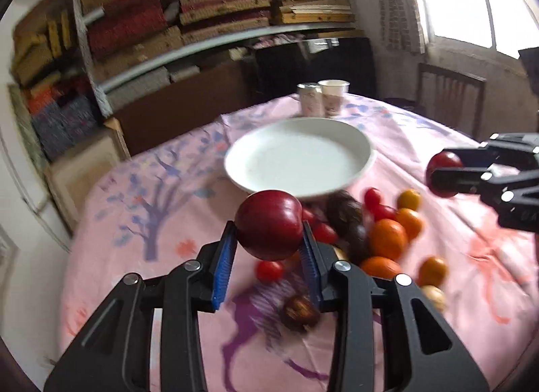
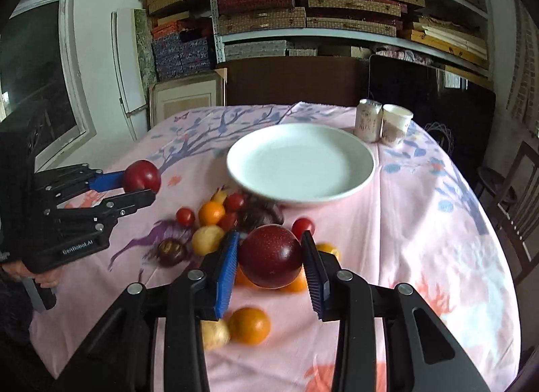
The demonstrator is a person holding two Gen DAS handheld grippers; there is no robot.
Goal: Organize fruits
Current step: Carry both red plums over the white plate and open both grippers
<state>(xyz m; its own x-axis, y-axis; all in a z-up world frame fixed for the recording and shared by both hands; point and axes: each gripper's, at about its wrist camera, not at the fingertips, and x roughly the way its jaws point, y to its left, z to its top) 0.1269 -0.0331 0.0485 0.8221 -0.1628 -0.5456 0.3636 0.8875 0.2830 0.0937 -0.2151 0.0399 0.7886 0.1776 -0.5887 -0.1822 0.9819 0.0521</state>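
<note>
Left gripper (image 1: 269, 237): pinching a dark red plum (image 1: 268, 224) between its blue pads, held up off the cloth, just short of the plate's near rim
Right gripper (image 2: 271, 257): clamped on a second dark red plum (image 2: 270, 256), lifted above the fruit pile
White plate (image 2: 357, 176): sits mid-table with nothing on it
Fruit pile (image 2: 211, 213): loose on the pink cloth between plate and grippers; oranges, cherry tomatoes, yellowish fruits, a dark purple one
Tablecloth (image 2: 421, 240): pink with a tree print
Can (image 2: 368, 120) and paper cup (image 2: 395, 124): side by side, beyond the plate
Shelves (image 2: 337, 4): stacked boxes behind the table
</note>
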